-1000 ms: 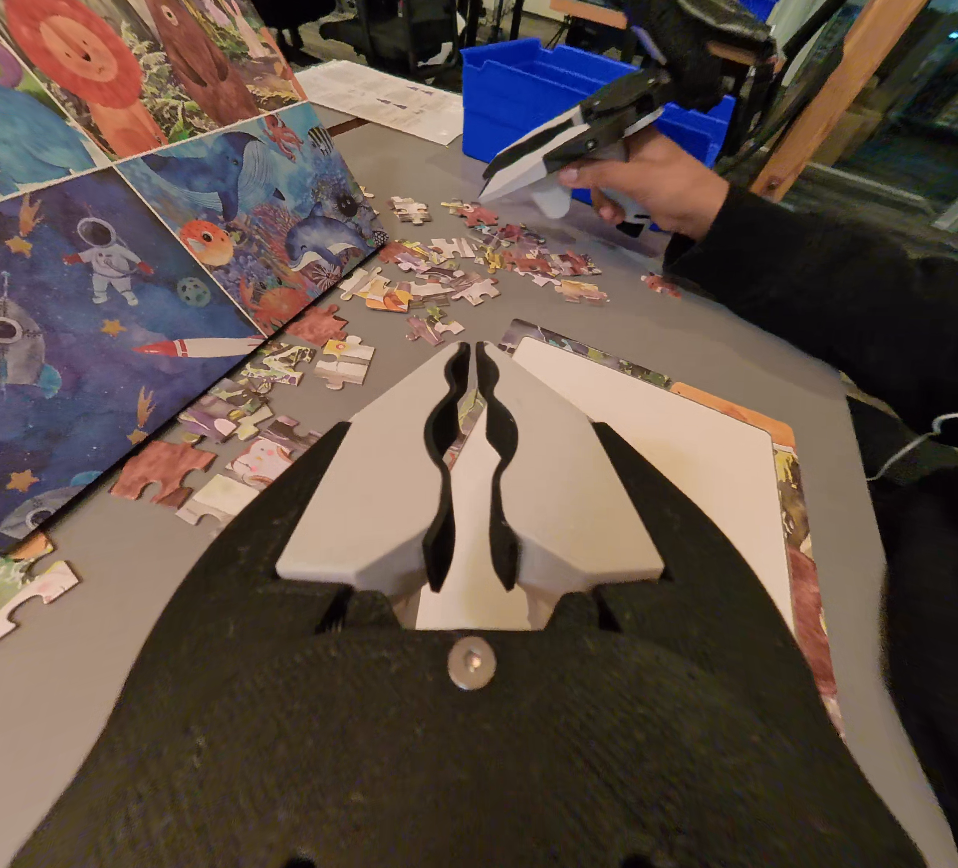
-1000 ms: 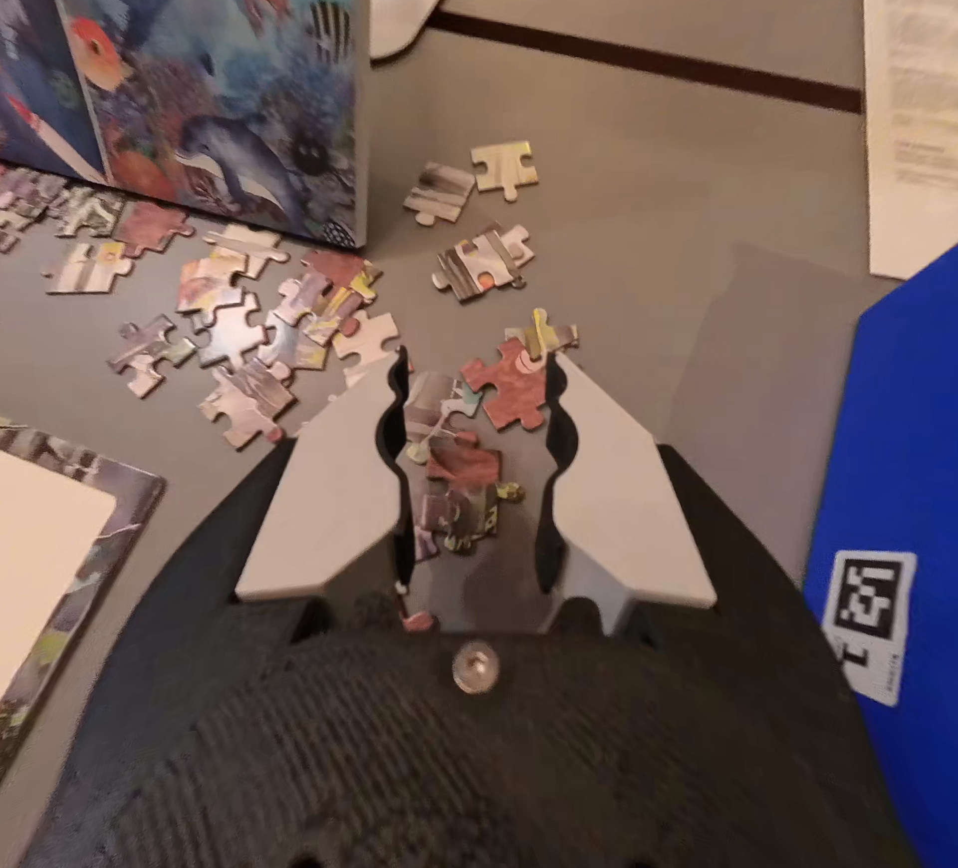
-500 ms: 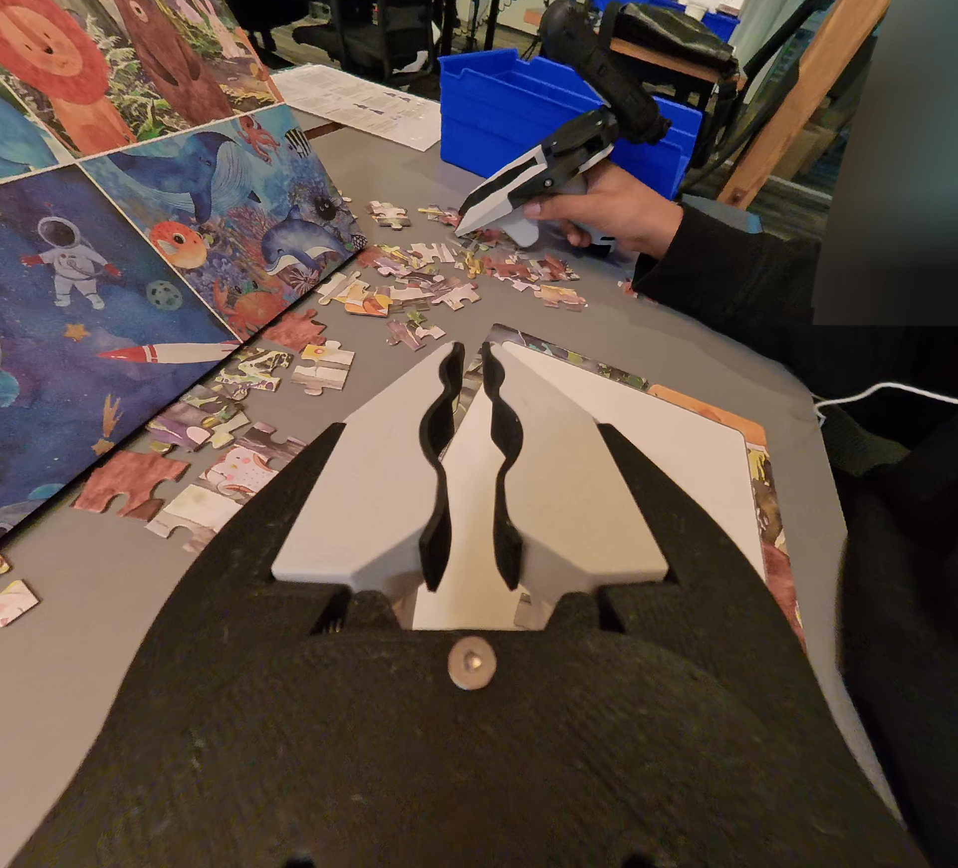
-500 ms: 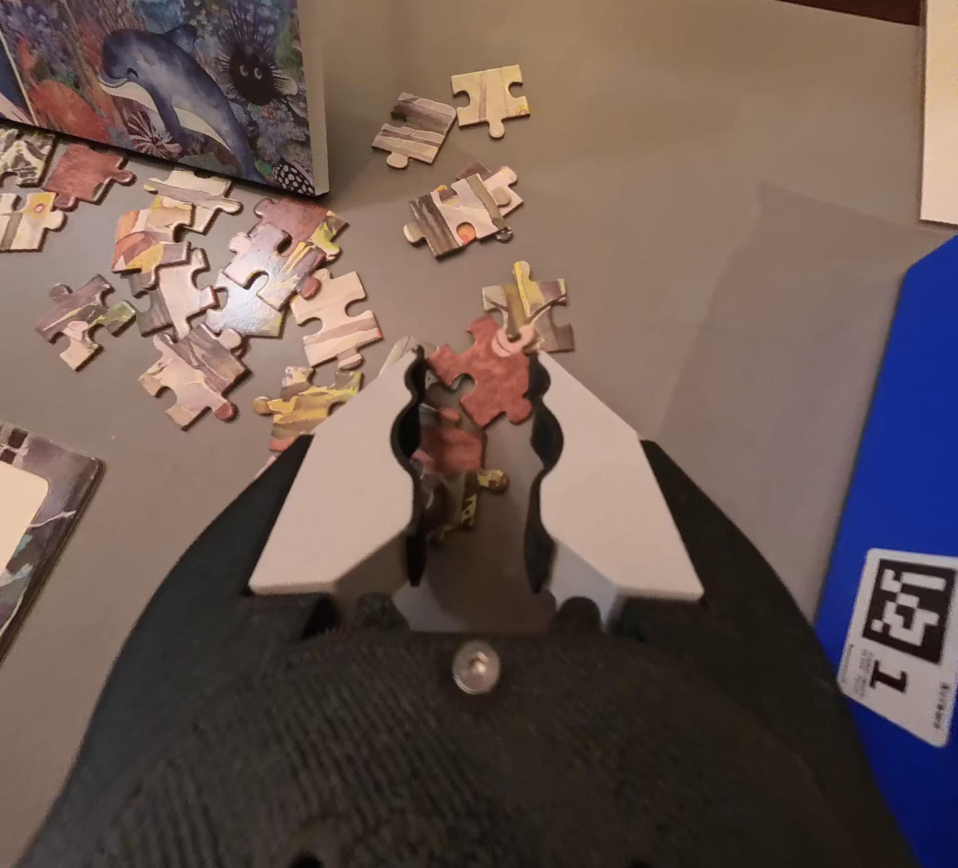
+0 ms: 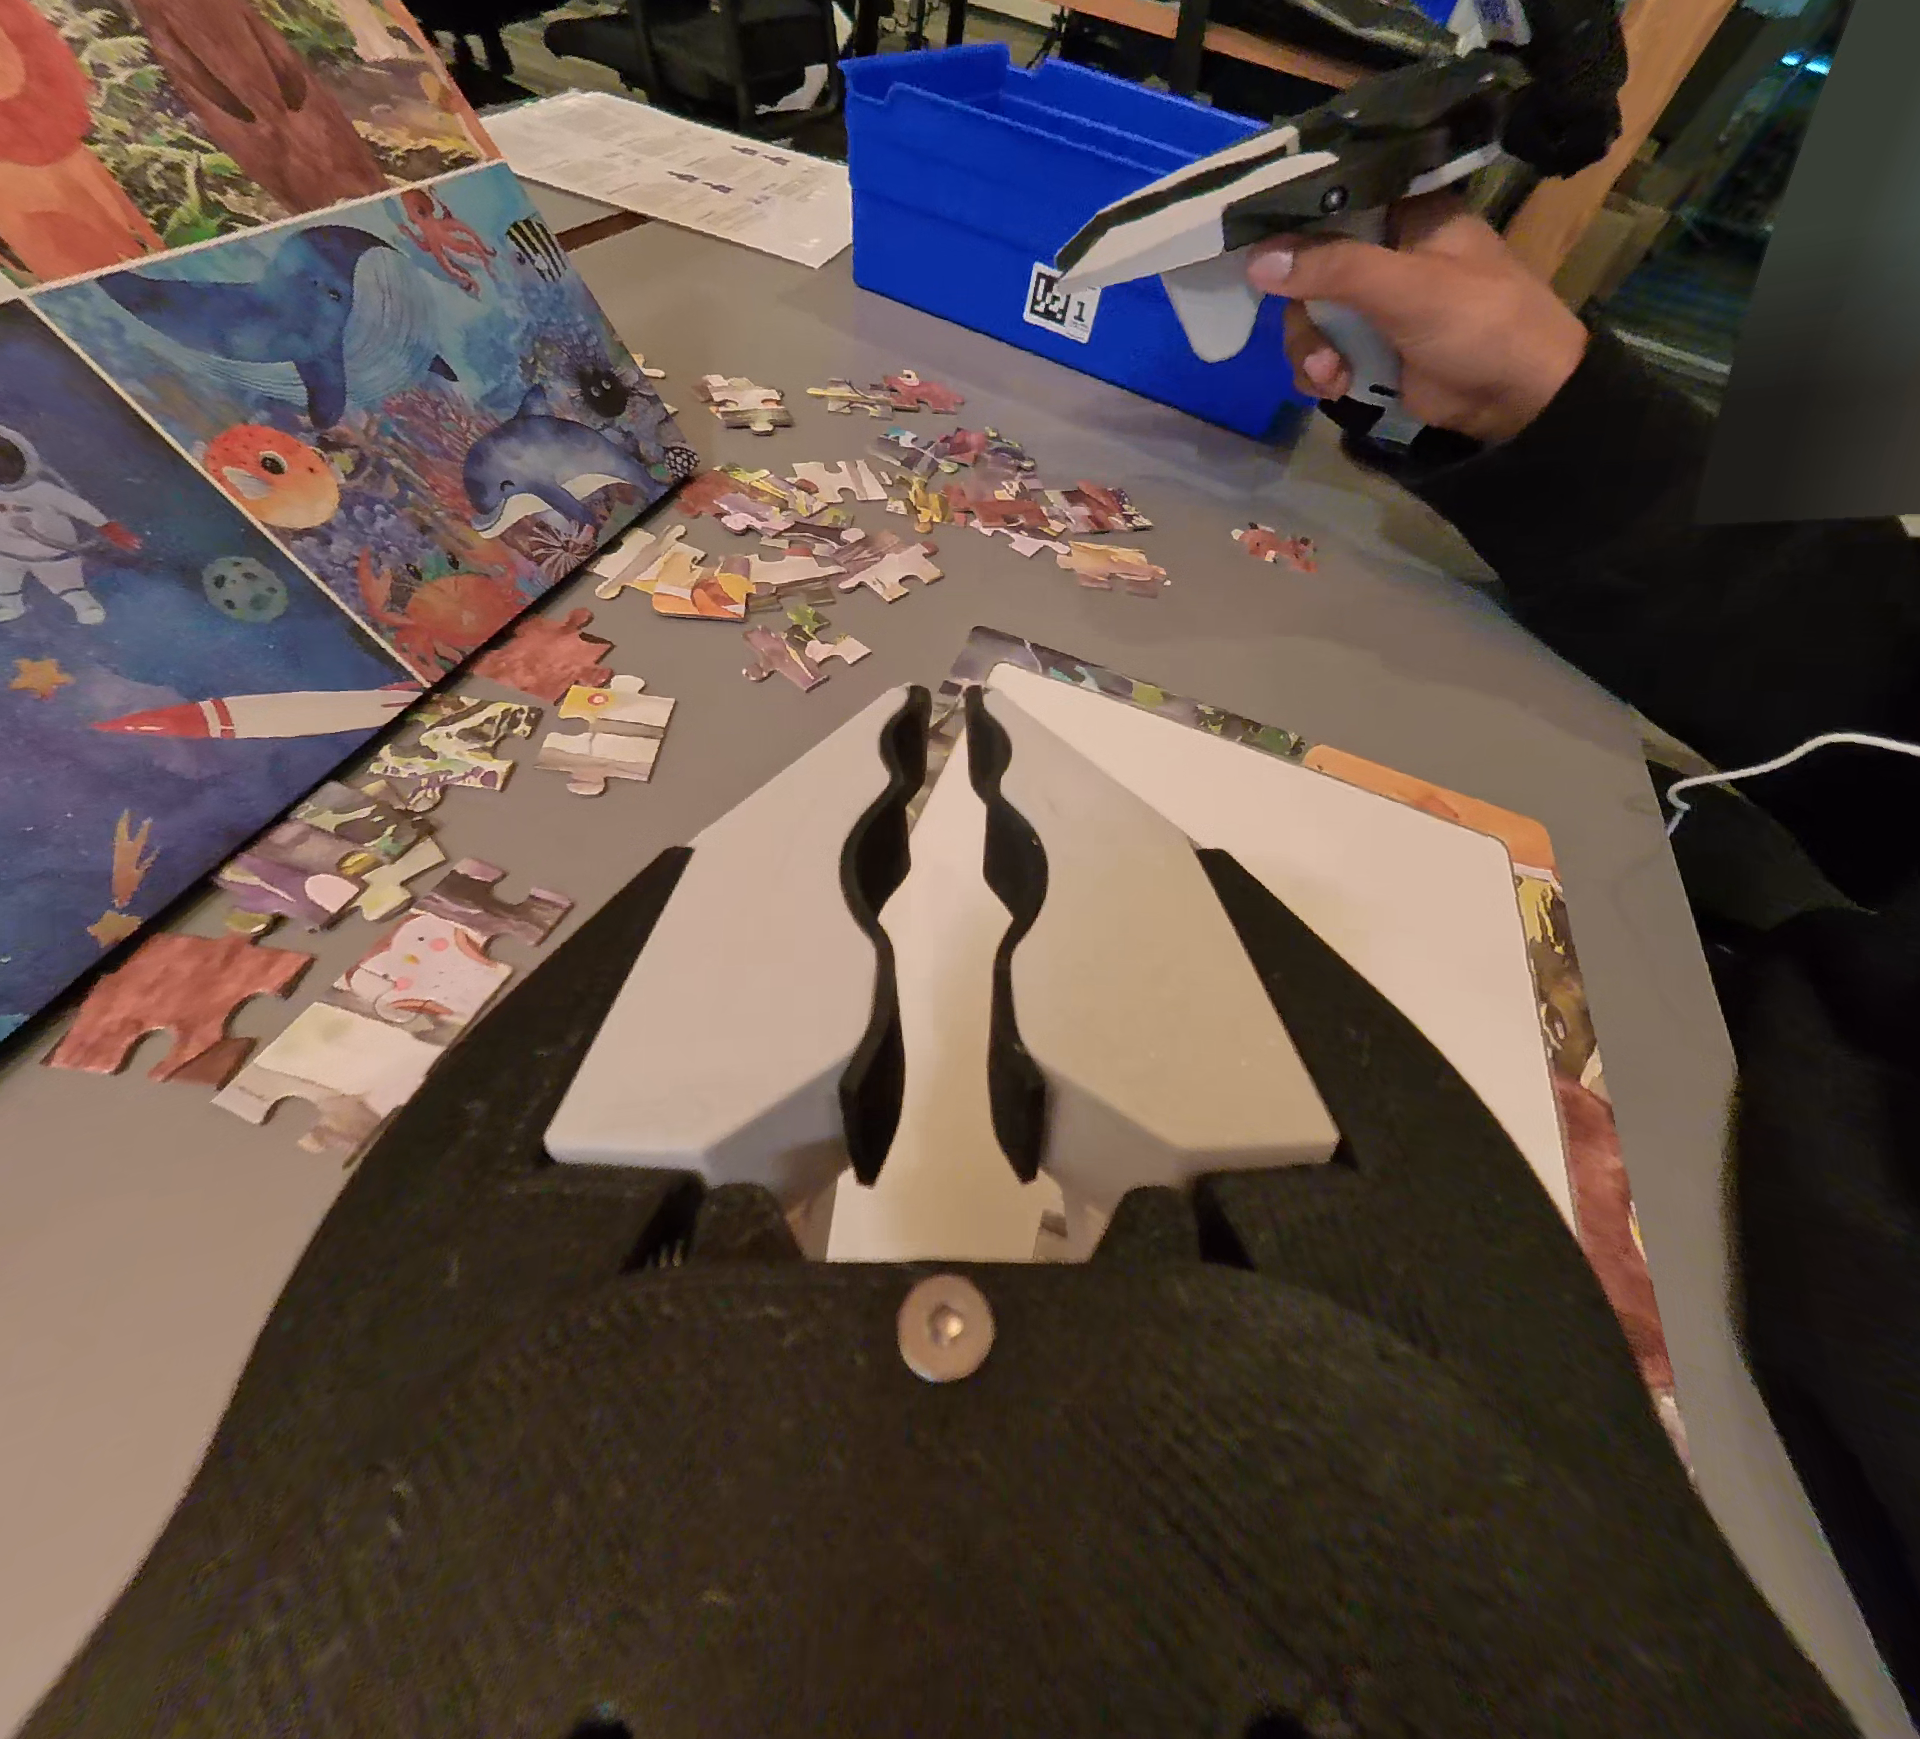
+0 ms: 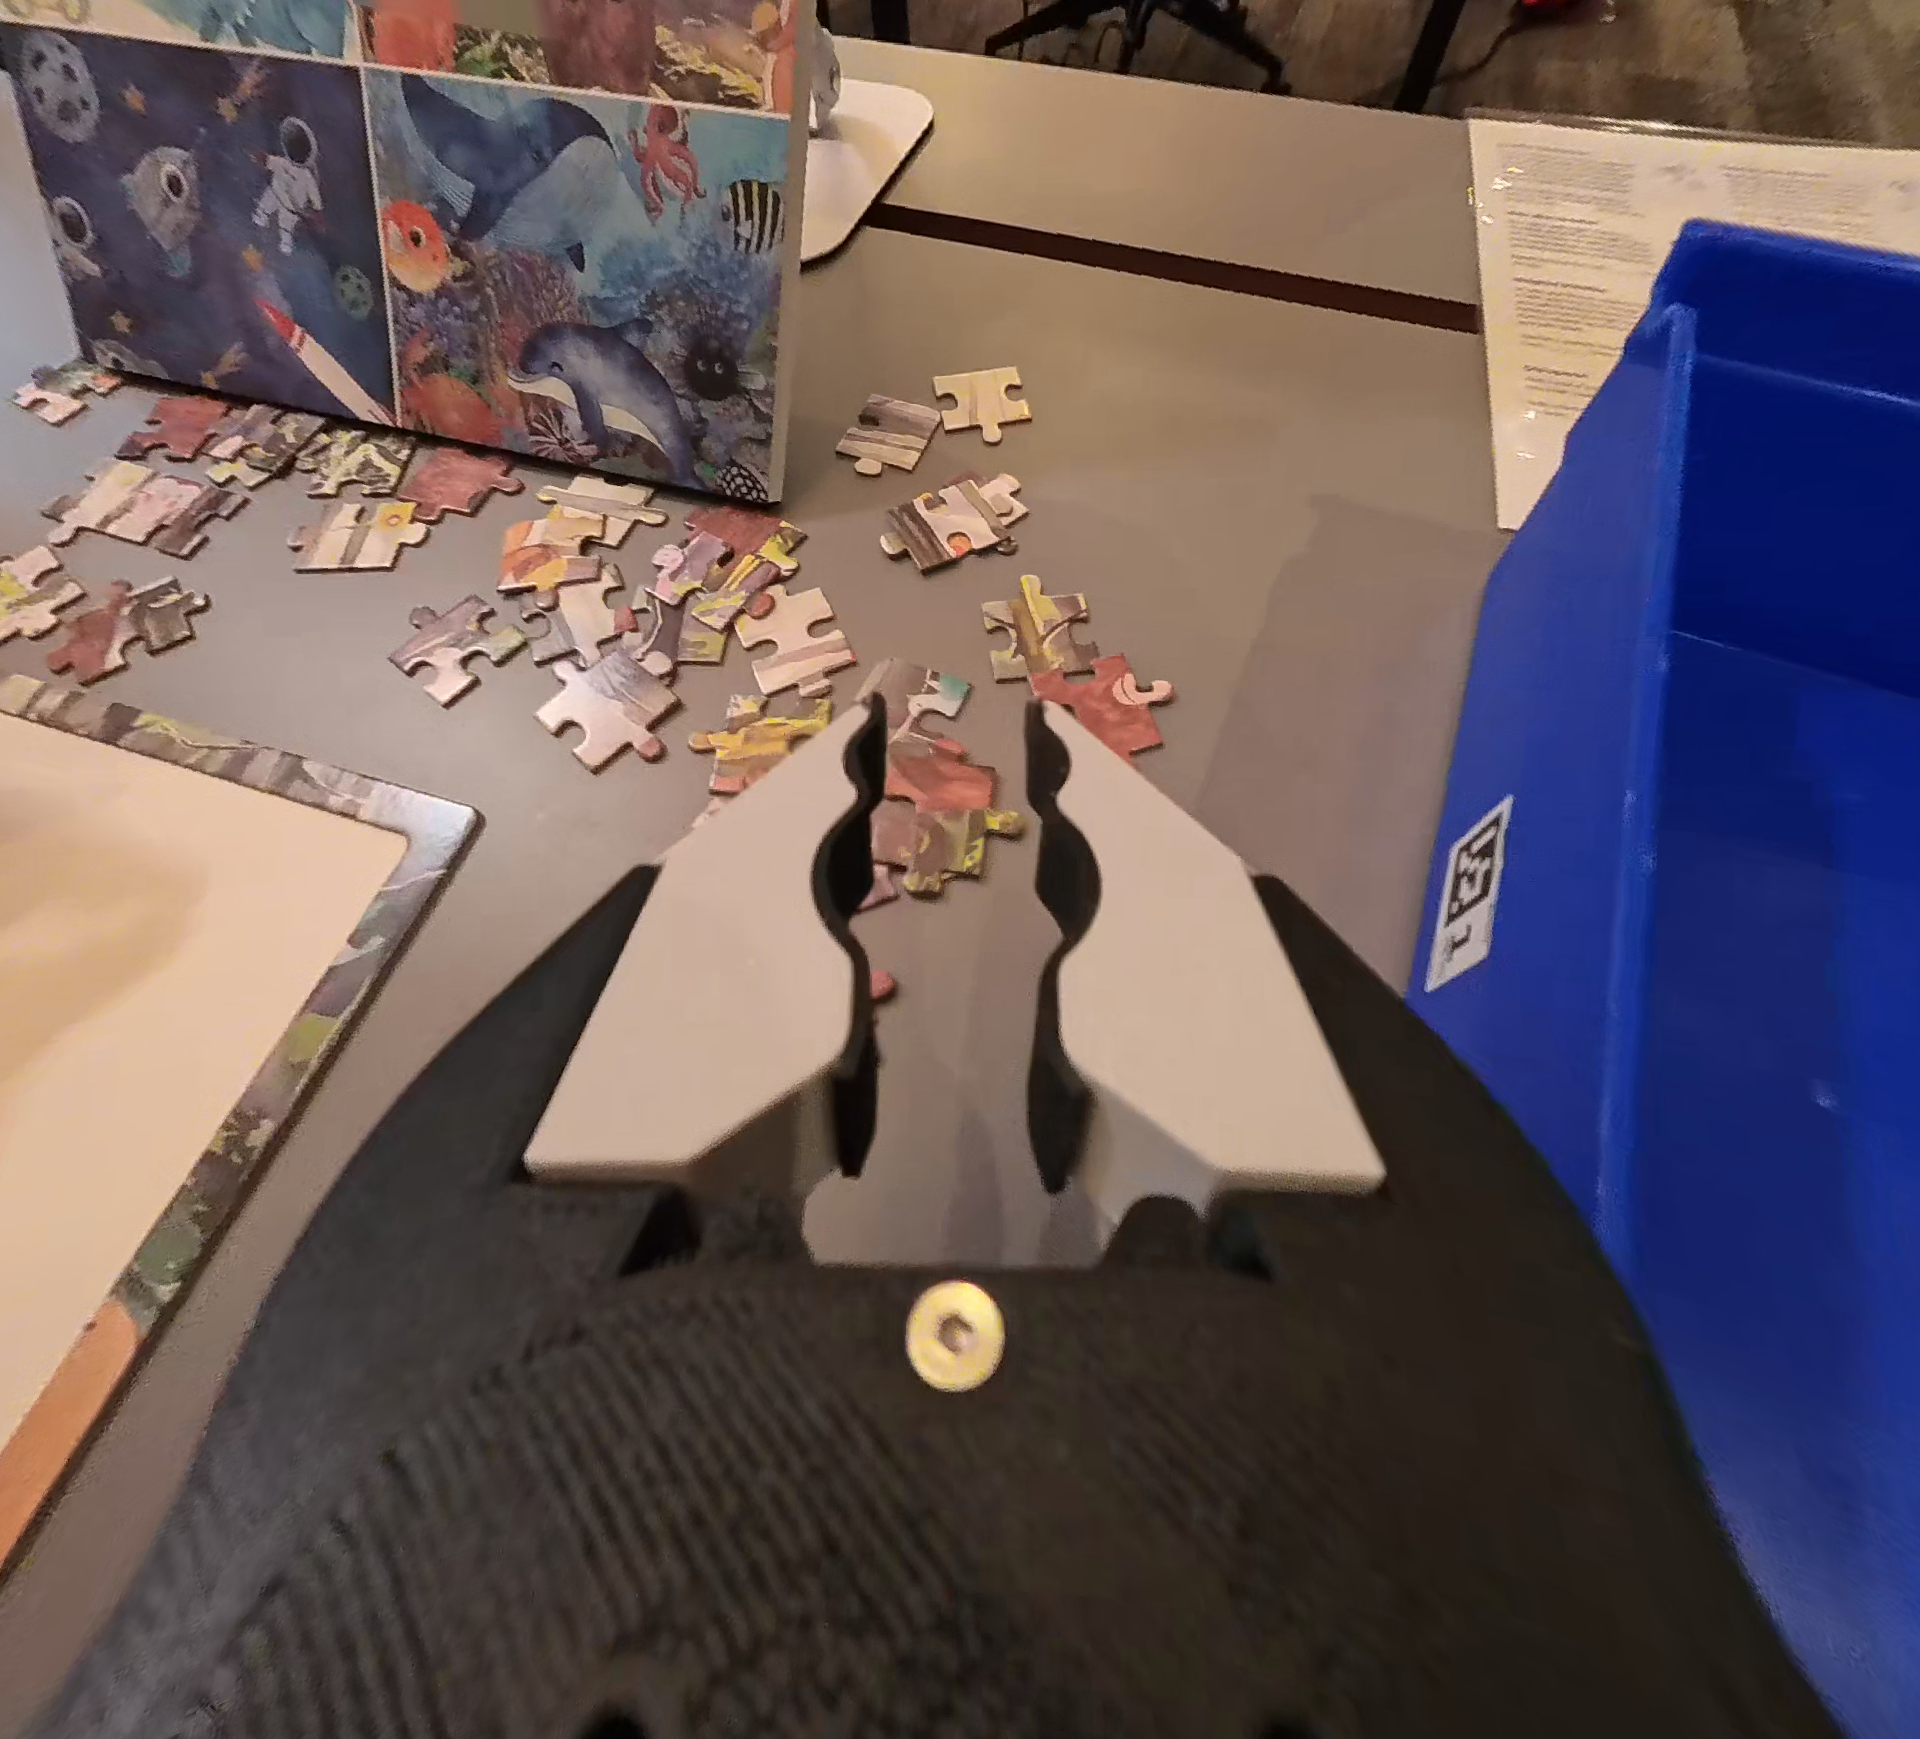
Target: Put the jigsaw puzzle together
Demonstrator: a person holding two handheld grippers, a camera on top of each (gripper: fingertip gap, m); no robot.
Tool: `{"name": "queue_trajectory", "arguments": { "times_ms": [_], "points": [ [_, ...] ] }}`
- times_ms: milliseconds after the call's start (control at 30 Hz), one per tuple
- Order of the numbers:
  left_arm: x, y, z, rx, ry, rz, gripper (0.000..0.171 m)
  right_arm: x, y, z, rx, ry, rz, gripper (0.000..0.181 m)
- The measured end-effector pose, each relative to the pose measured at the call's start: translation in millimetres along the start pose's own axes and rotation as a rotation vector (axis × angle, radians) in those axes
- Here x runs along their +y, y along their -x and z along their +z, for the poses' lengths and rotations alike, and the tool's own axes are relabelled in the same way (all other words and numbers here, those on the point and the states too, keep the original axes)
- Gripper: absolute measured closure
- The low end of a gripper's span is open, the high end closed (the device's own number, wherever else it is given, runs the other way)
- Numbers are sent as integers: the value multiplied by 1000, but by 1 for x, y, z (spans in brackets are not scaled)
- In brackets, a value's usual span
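We hold the right gripper (image 6: 954,721), fingers spread and empty, above the loose colourful cardboard puzzle pieces (image 6: 665,619) near the blue plastic bin (image 6: 1766,754), while the left gripper (image 5: 943,702), fingers slightly apart and empty, hovers over the white puzzle tray (image 5: 1351,858) at the grey worktop's (image 5: 1299,650) near edge.

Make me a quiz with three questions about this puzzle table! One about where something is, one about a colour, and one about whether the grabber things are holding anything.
1. Where do the loose puzzle pieces lie?
A. in the bin
B. on the grey table in front of the picture board
C. inside the puzzle frame

2. What colour is the bin?
A. blue
B. green
C. yellow

3. What is the right gripper doing?
A. clamped on a piece
B. open, holding nothing, above the pieces
C. resting inside the bin

Answers:
1. B: the pieces are scattered on the table below the picture board, while the puzzle frame shows only its bare white middle.
2. A: its walls are bright blue in both views.
3. B: a gap shows between its fingers, with pieces visible on the table through it.
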State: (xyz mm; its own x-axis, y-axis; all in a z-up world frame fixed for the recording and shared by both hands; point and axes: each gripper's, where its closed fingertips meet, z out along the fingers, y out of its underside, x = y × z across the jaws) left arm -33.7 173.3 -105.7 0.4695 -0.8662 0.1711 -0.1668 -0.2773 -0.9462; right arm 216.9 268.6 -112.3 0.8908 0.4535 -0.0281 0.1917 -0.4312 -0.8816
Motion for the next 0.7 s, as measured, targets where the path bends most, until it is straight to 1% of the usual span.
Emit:
{"name": "queue_trajectory", "arguments": {
  "times_ms": [67, 167, 267, 400, 467, 567, 700],
  "points": [
    [-1, -4, 3, 14, -6, -5, 166, 1, -1, 4, -3, 19, -11, 152],
    [-1, -5, 5, 11, -6, 4, 166, -13, 2, 10, -18, 12, -43, 147],
    [-1, -4, 5, -6, -2, 20, 166, -21, -6, 25, -1, 20, -69, 143],
    [-1, -3, 3, -11, -5, 26, 167, -1, -18, 49, 37, 76, -79, 142],
    [1, -2, 2, -12, -2, 26, 166, 8, -17, 54, 37, 90, -87, 141],
    [2, -1, 2, -4, 5, 20, 166, 16, -25, 59, 77, 110, -109, 139],
    [1, -6, 2, 20, -6, 5, 166, 32, -32, 71, 85, 175, -65, 131]
  ]
}}
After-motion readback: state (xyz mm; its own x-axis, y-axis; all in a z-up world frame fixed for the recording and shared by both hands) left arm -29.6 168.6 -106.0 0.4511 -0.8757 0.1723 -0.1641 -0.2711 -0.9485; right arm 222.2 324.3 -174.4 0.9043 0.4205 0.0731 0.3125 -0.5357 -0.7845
